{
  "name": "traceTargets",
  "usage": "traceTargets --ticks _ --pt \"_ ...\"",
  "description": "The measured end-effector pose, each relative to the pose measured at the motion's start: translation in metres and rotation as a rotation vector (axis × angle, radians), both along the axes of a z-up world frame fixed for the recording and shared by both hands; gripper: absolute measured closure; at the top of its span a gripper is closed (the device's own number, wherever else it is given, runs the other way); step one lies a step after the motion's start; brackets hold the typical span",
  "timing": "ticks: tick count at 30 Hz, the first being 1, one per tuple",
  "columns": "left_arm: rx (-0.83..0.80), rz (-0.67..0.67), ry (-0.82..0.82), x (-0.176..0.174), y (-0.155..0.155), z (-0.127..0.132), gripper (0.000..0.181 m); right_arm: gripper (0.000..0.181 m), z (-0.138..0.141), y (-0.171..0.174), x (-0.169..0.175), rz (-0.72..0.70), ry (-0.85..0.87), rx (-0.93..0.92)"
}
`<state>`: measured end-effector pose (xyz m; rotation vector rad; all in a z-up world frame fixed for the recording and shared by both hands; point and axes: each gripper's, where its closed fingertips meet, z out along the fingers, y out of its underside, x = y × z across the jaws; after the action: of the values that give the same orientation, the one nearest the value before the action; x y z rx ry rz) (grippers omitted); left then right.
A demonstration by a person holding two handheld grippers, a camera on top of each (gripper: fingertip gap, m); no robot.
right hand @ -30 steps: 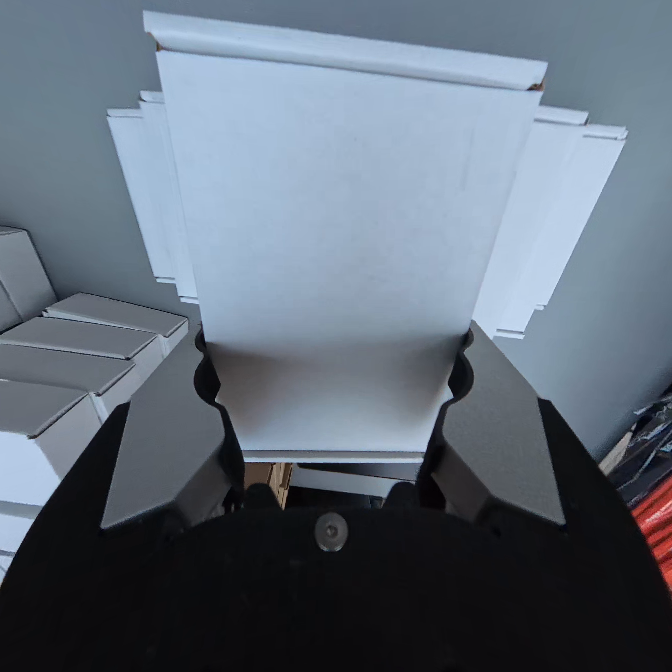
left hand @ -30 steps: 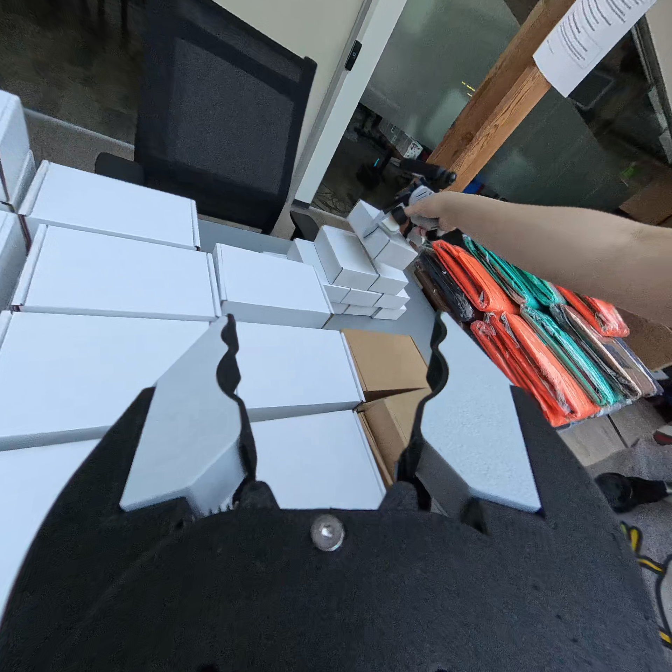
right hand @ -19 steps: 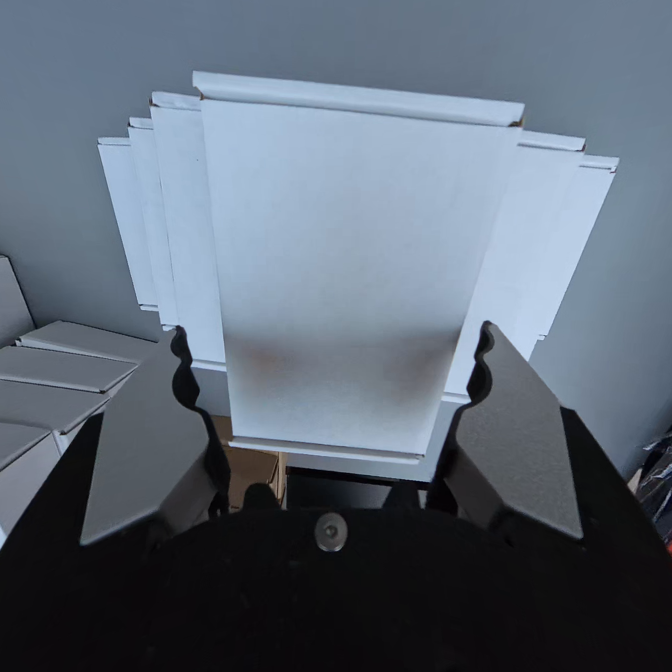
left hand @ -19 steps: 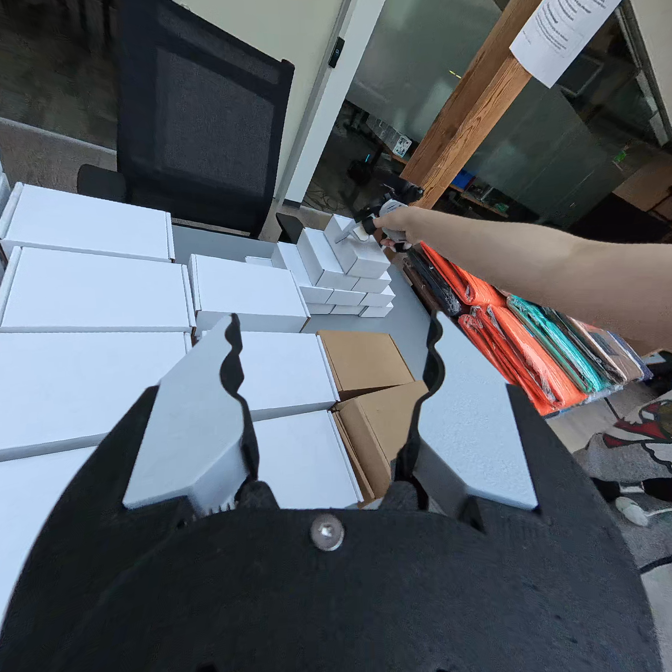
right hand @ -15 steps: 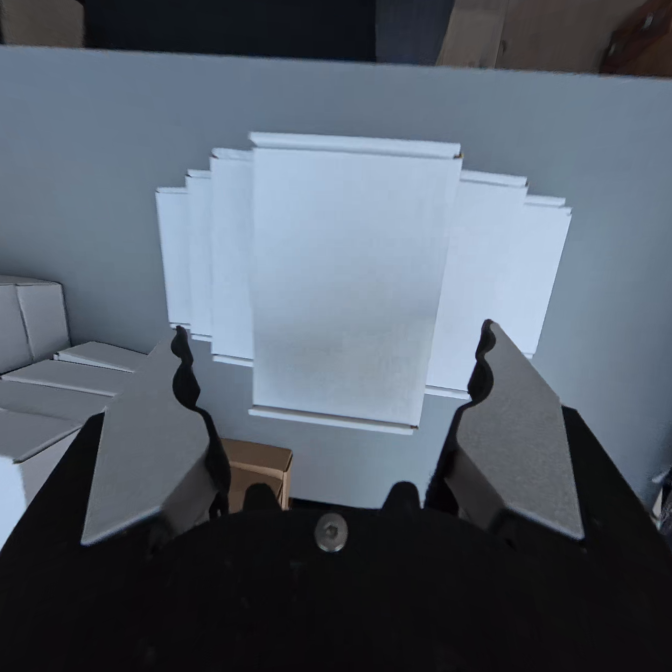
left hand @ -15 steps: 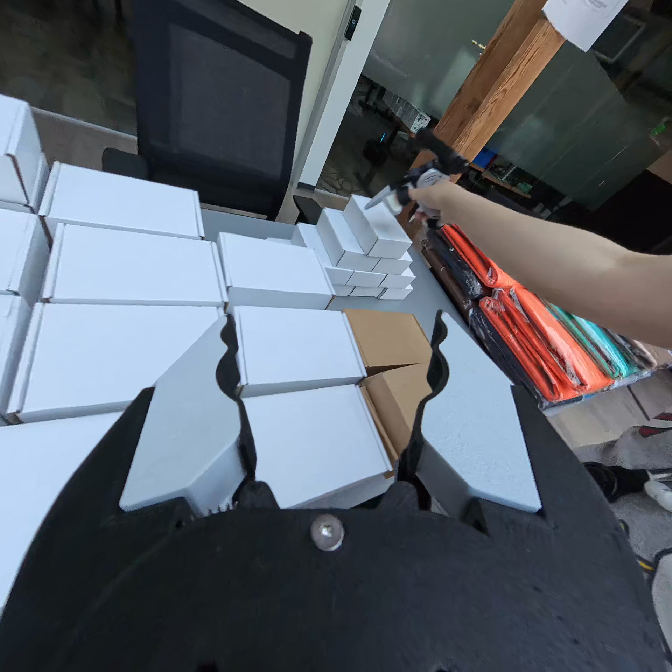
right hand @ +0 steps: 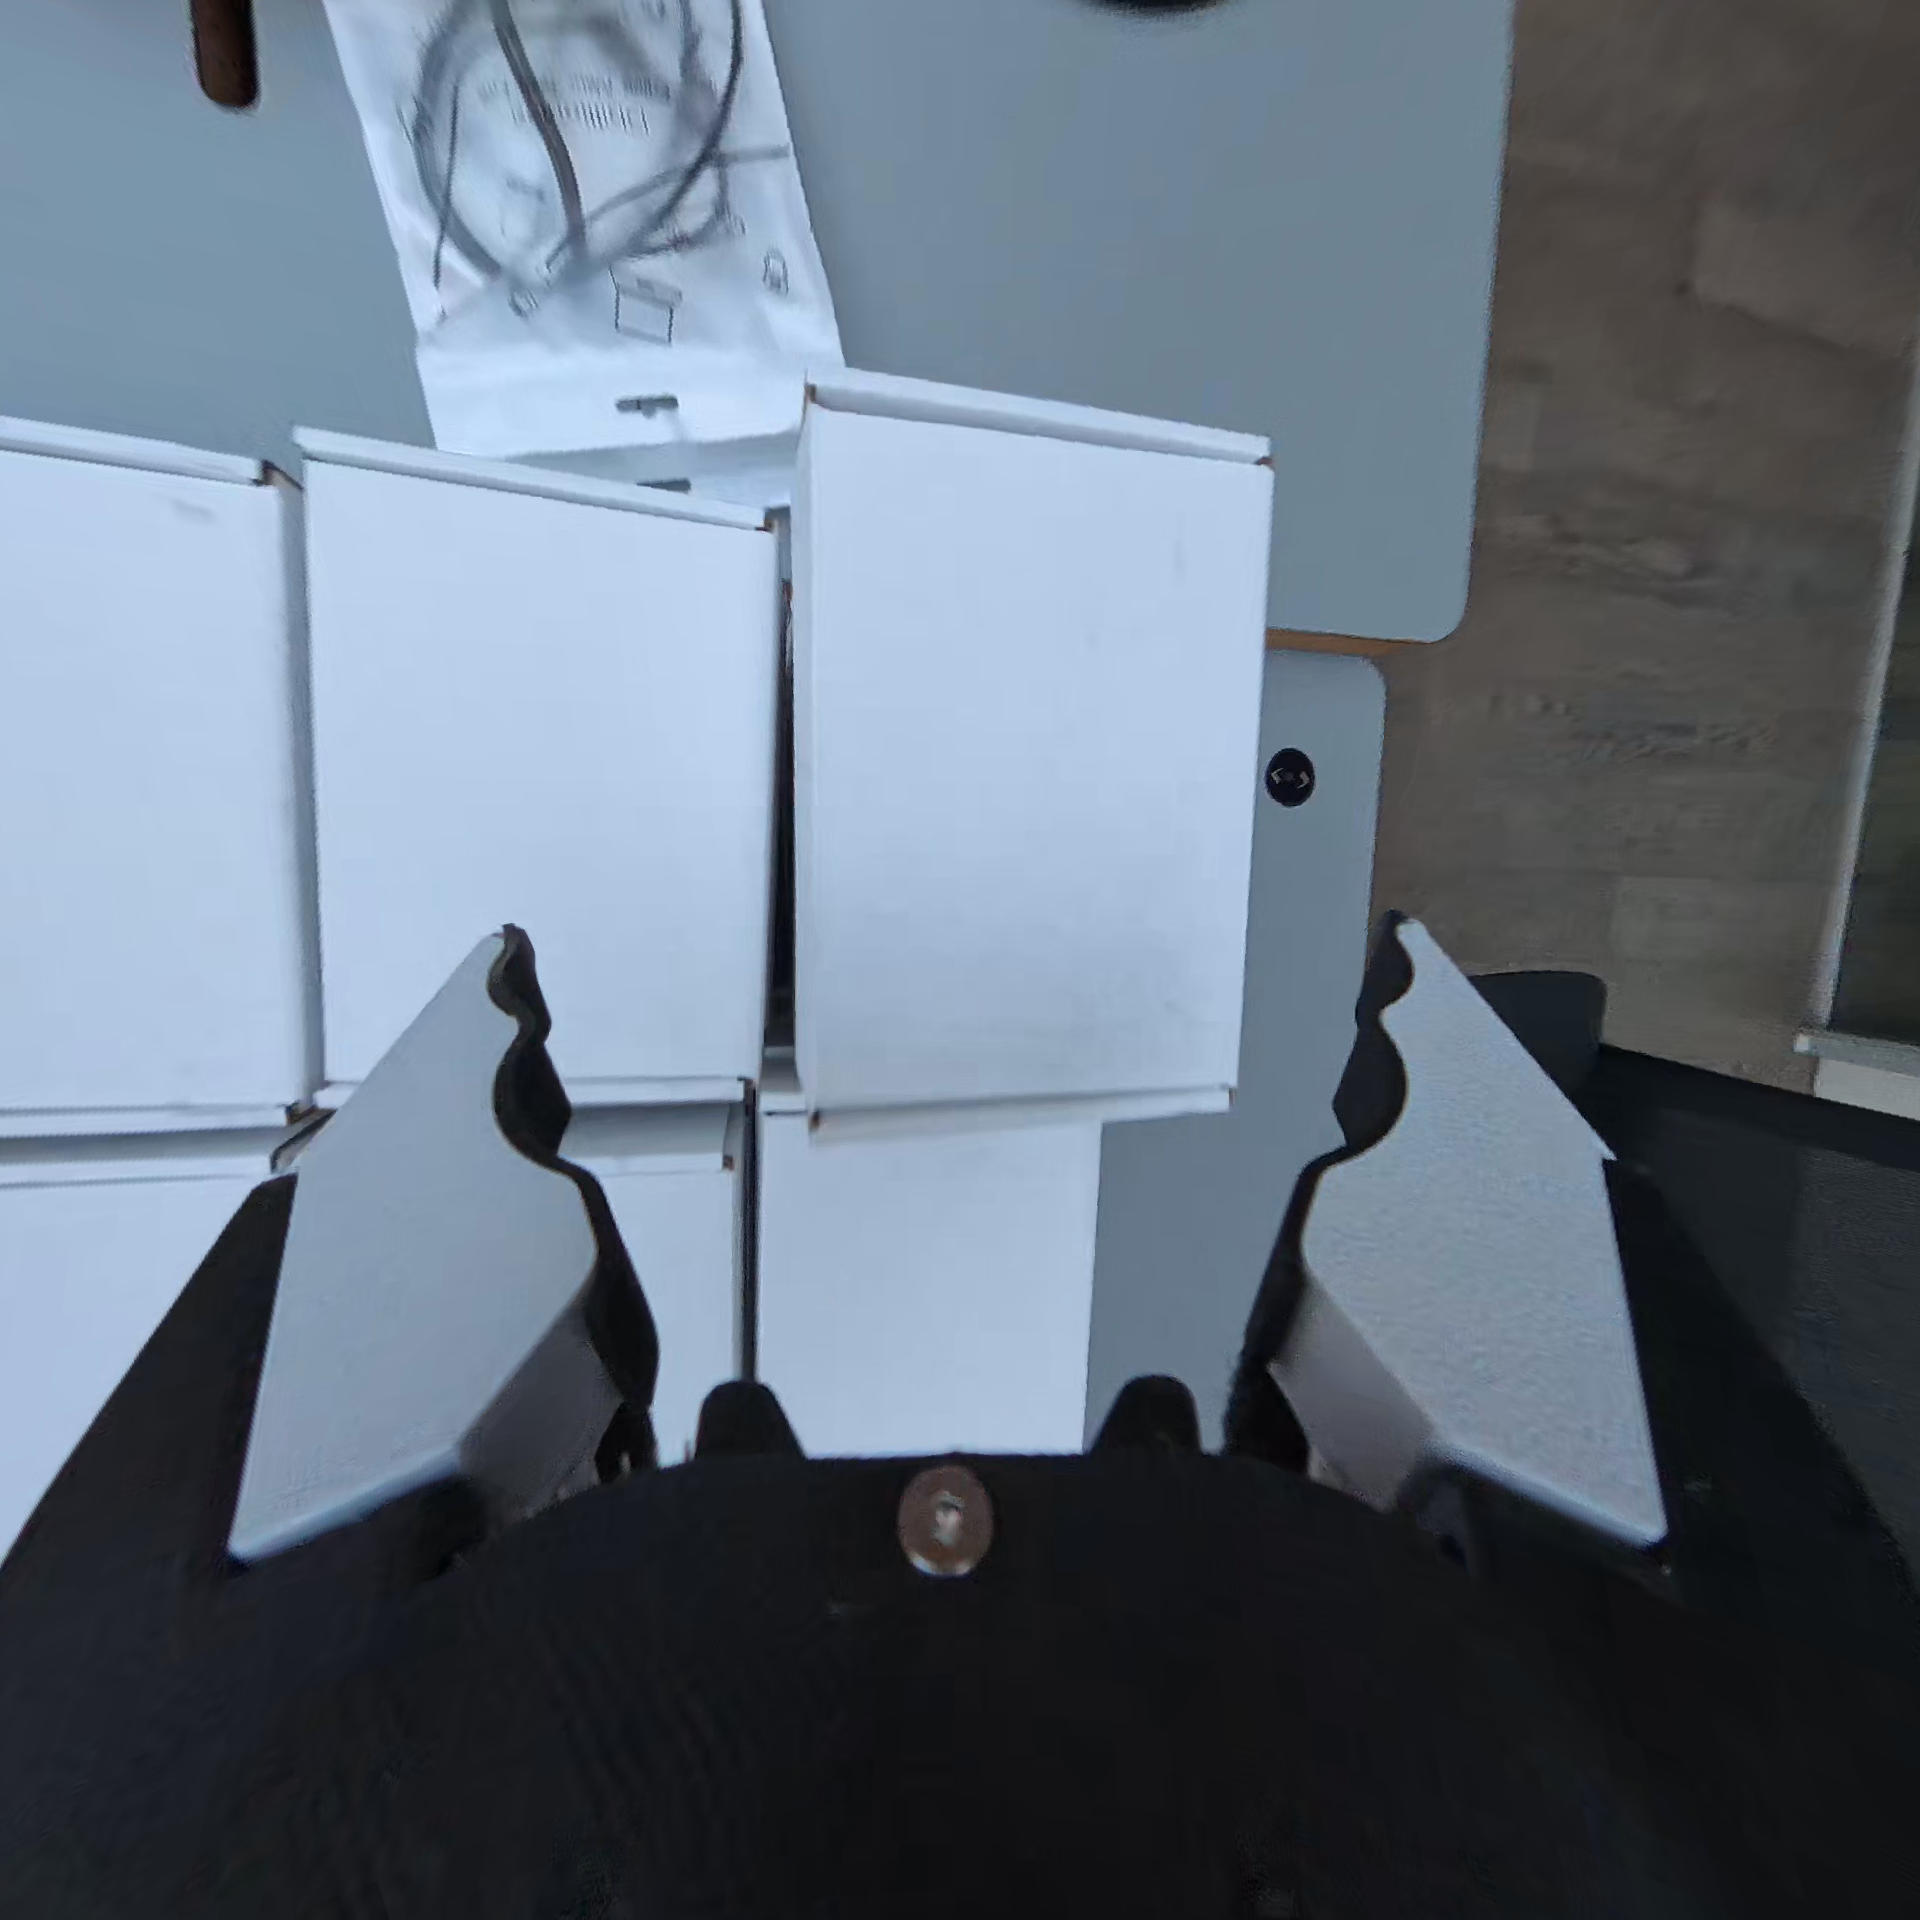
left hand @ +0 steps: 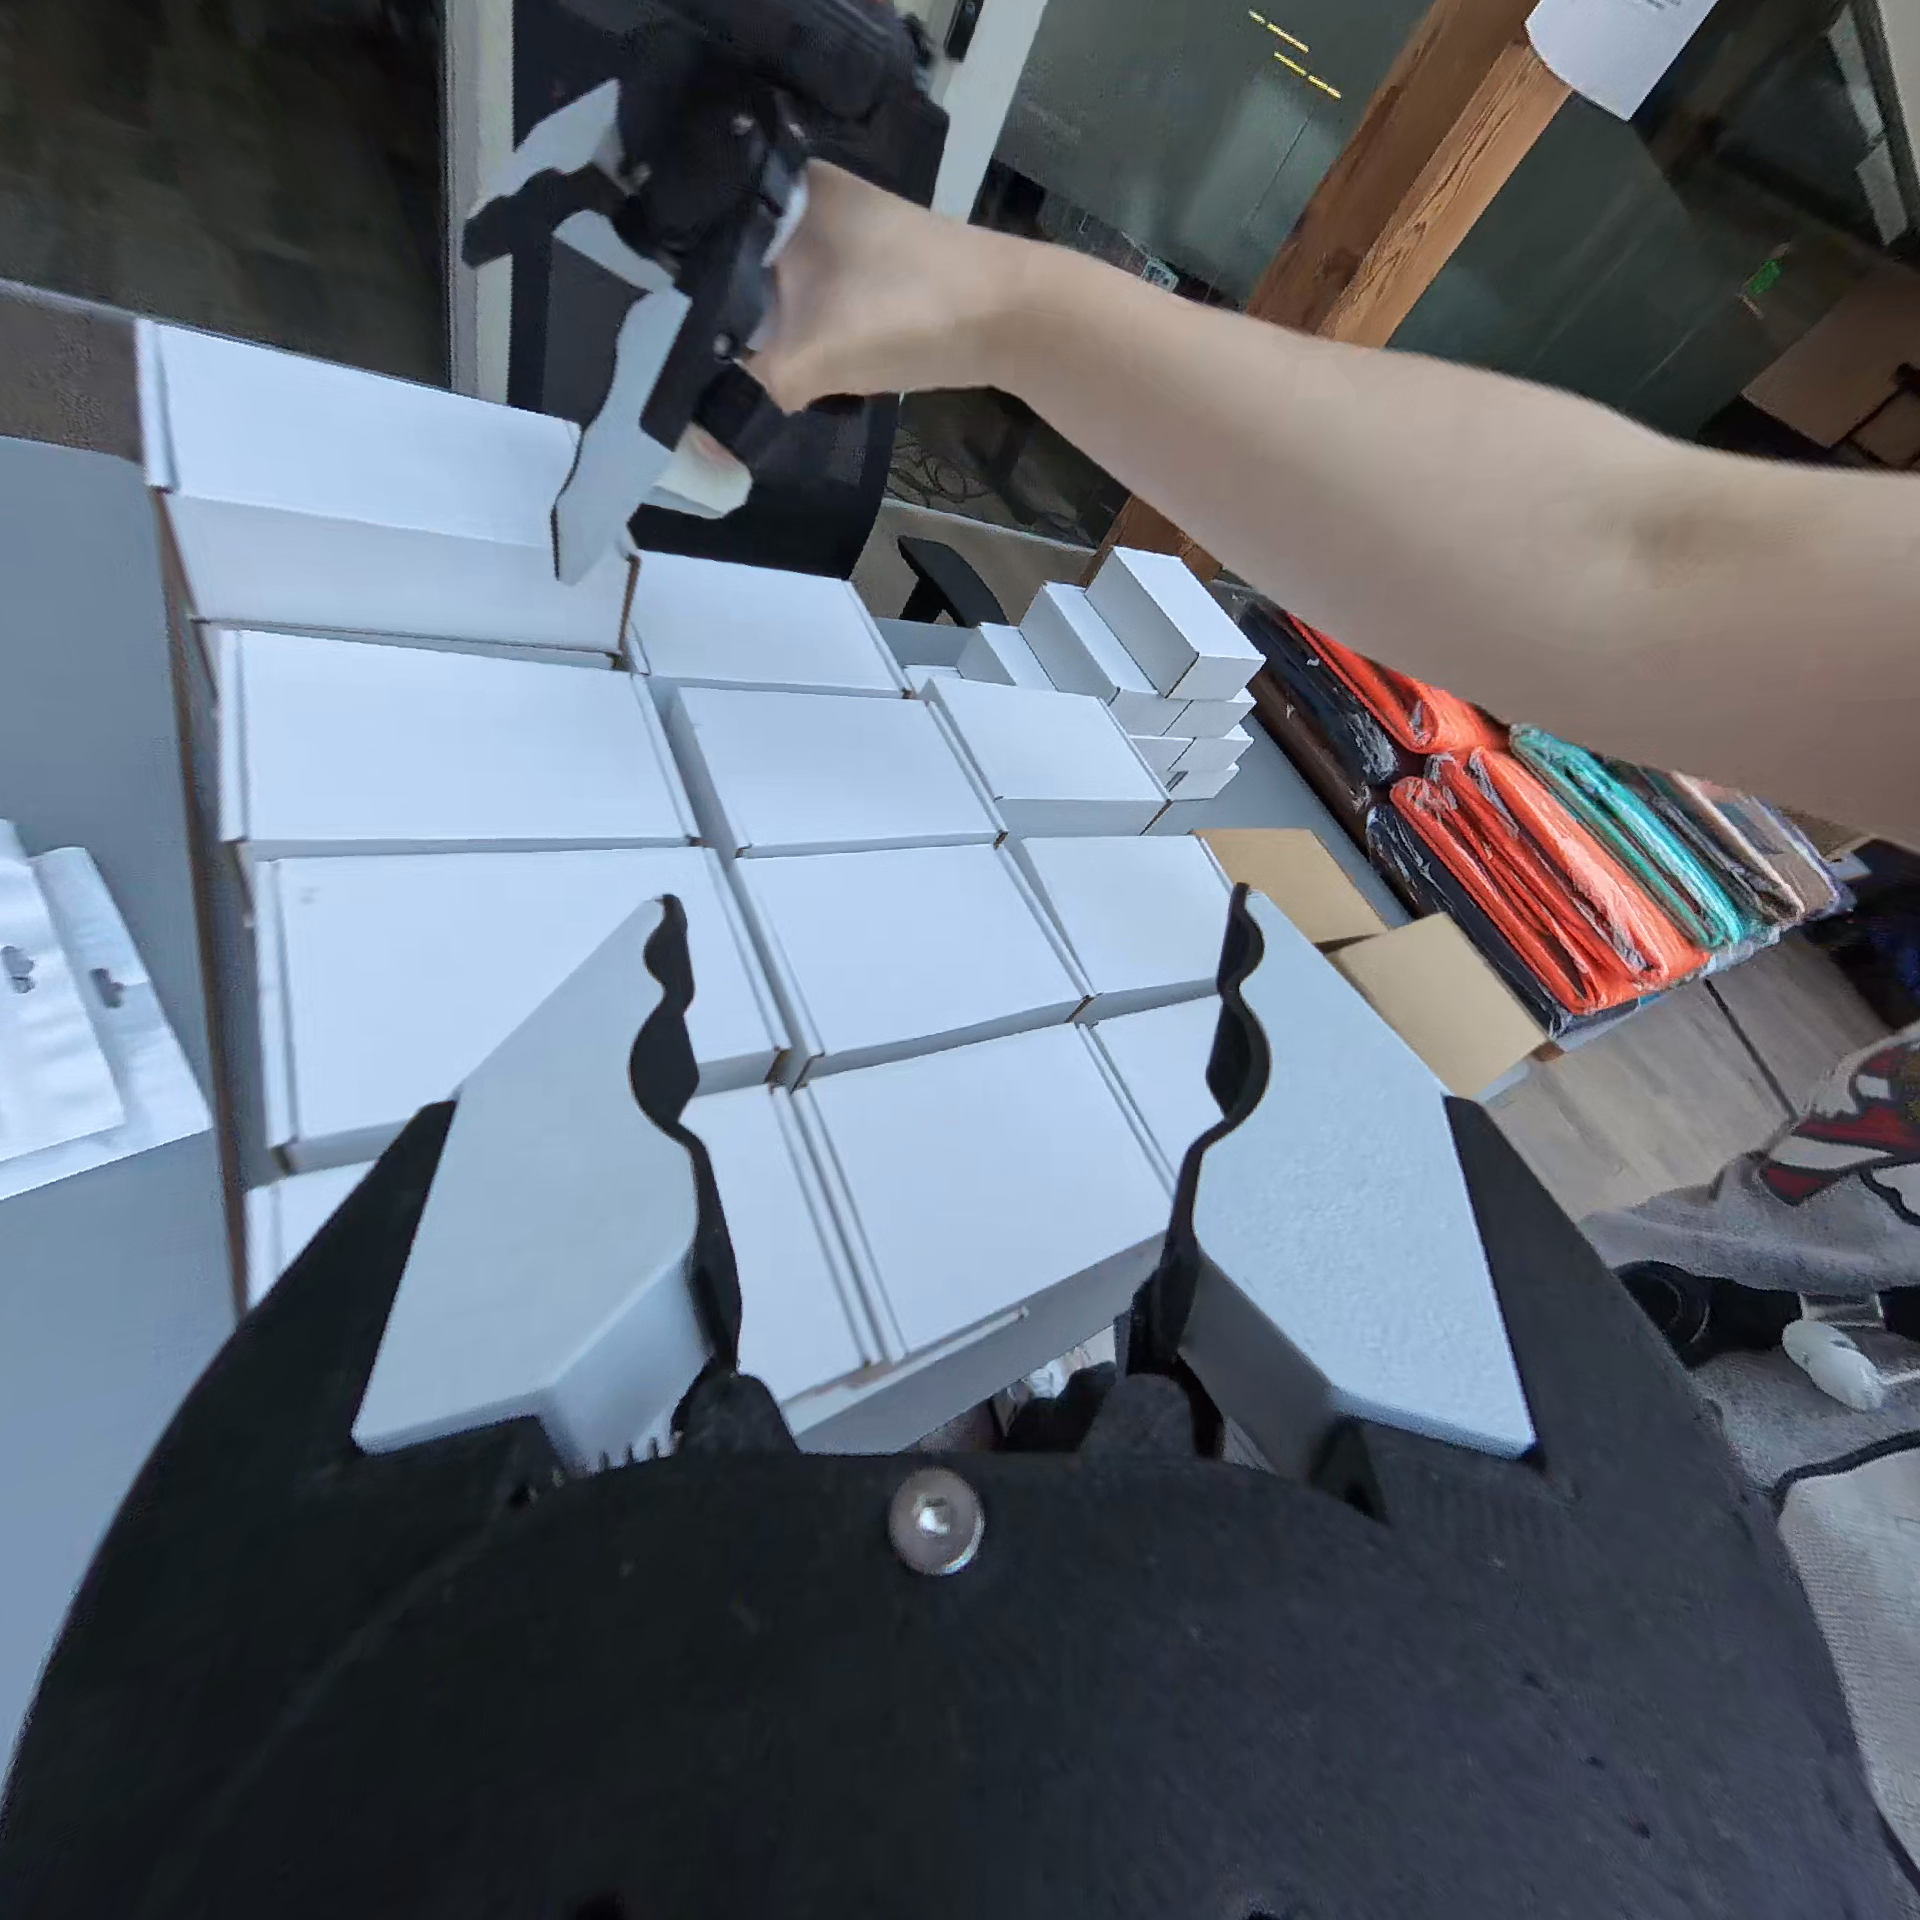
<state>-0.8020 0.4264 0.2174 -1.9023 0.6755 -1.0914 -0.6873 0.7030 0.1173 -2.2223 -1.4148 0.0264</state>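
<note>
My left gripper [left hand: 951, 914] is open and empty, hovering over a grid of closed white cardboard boxes [left hand: 914, 935]. My right gripper [right hand: 951, 935] is open and empty above the same boxes. One white box [right hand: 1029, 748] lies on top of the others, just ahead between its fingers. In the left wrist view the right gripper [left hand: 540, 364] is held by a hand [left hand: 862, 301] above the raised far-left box [left hand: 364, 499].
A pile of small white boxes [left hand: 1153, 644] sits at the far right of the grey table [right hand: 1143, 260]. Orange, teal and black packets [left hand: 1507, 852] and brown cartons [left hand: 1434, 997] lie to the right. White bags [left hand: 62, 997] lie left; one bag [right hand: 603, 208] holds a black cable.
My right gripper opened and let go of a small white box on the small-box pile, then drew back and swung left over the large boxes. My left gripper stayed open.
</note>
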Motion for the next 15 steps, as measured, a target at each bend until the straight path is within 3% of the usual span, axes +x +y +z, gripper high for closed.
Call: traceTargets --ticks 3,6,8,11,15 --pt "-0.001 0.036 0.016 -0.046 -0.006 -0.007 0.081 0.03 -0.034 0.023 -0.007 -0.03 -0.09 -0.139" --pt "-0.06 0.079 -0.041 -0.082 -0.014 -0.021 0.083 0.03 -0.068 0.018 0.008 -0.086 -0.174 -0.302" --pt "-0.092 0.106 -0.06 -0.098 -0.015 -0.032 0.084 0.042 -0.076 0.021 0.018 -0.084 -0.244 -0.298" --pt "-0.125 0.12 -0.093 -0.103 -0.013 -0.04 0.087 0.048 -0.056 0.025 0.01 -0.126 -0.155 -0.22" --pt "-0.165 0.028 -0.125 -0.07 -0.011 -0.039 0.089 0.049 -0.001 0.001 0.042 -0.233 0.008 -0.105"
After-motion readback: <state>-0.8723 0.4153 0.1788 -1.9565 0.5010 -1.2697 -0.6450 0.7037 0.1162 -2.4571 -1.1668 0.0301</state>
